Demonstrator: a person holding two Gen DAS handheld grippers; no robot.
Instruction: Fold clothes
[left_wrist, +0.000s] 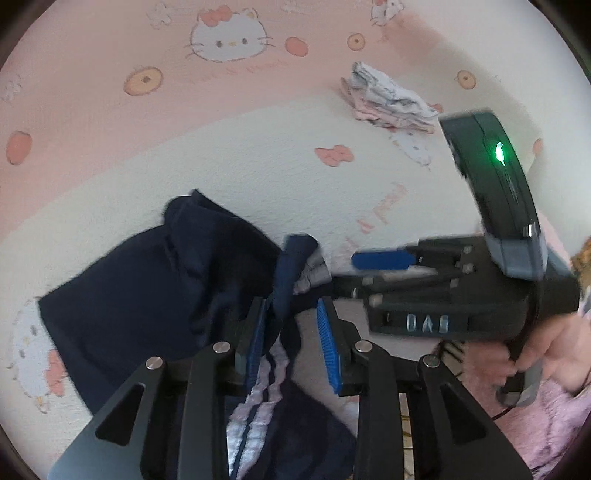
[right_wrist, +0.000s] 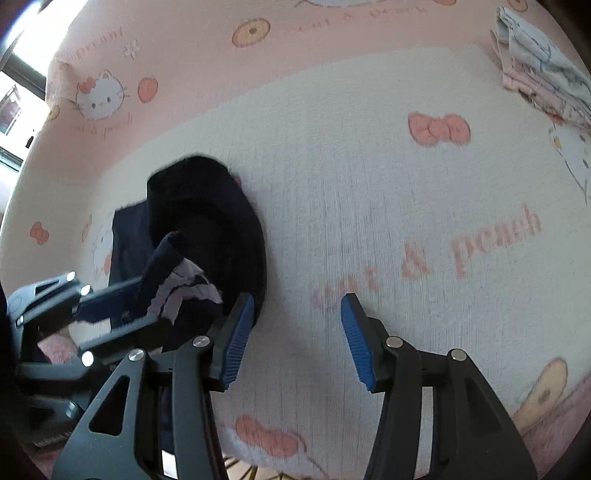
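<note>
Navy garment (left_wrist: 147, 288): soft knit, crumpled, white side stripes (left_wrist: 258, 391), lying on near left of blanket (left_wrist: 258, 155). Left gripper (left_wrist: 291, 347): blue ribbed fingers (left_wrist: 327, 332) parted, stripe edge lying between them, grip uncertain. Right gripper (right_wrist: 297, 339): fingers wide, holding nothing, just right of garment. Blanket: cream and pink, woven, cat-and-bow print. Folded pile (left_wrist: 388, 99): pale cotton, far right.

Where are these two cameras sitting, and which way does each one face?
Left wrist: rides the left tongs, facing a navy garment on the bedspread; the right tongs and hand show.
Right wrist: rides the open right tongs, facing the bedspread; the left tongs show.
Shared: navy garment, folded pile.
</note>
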